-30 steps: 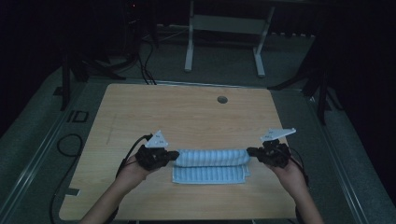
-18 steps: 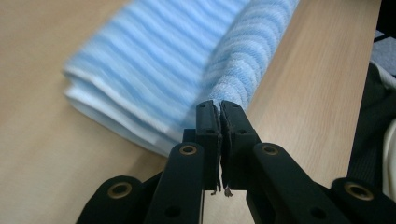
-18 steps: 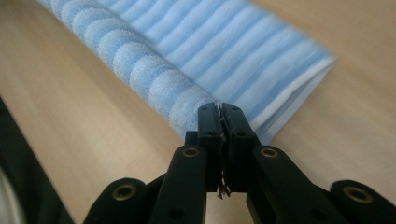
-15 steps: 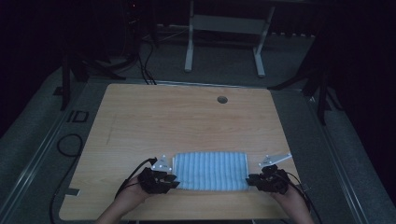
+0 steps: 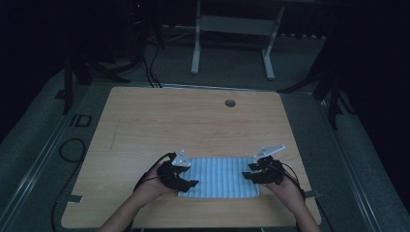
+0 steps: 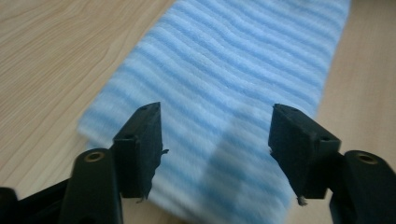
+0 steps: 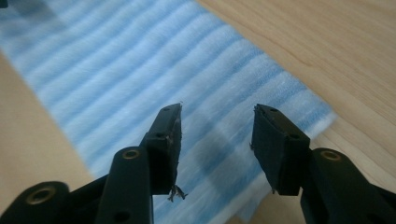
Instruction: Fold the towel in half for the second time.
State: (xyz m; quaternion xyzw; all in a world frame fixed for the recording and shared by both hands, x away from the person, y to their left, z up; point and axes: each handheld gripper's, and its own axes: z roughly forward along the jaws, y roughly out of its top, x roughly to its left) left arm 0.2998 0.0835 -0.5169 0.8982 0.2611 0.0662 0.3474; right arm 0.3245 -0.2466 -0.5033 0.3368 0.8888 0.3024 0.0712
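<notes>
A blue-and-white striped towel [image 5: 220, 177] lies folded flat on the tabletop [image 5: 193, 121], near its front edge. The left claw [image 5: 186, 177] hovers over the towel's left end and the right claw [image 5: 249, 173] over its right end. Both claws' jaws have just been opening and stand apart above the cloth, pinching nothing.

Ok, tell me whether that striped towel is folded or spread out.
Folded: the towel lies flat on the table, its doubled edge visible.
</notes>
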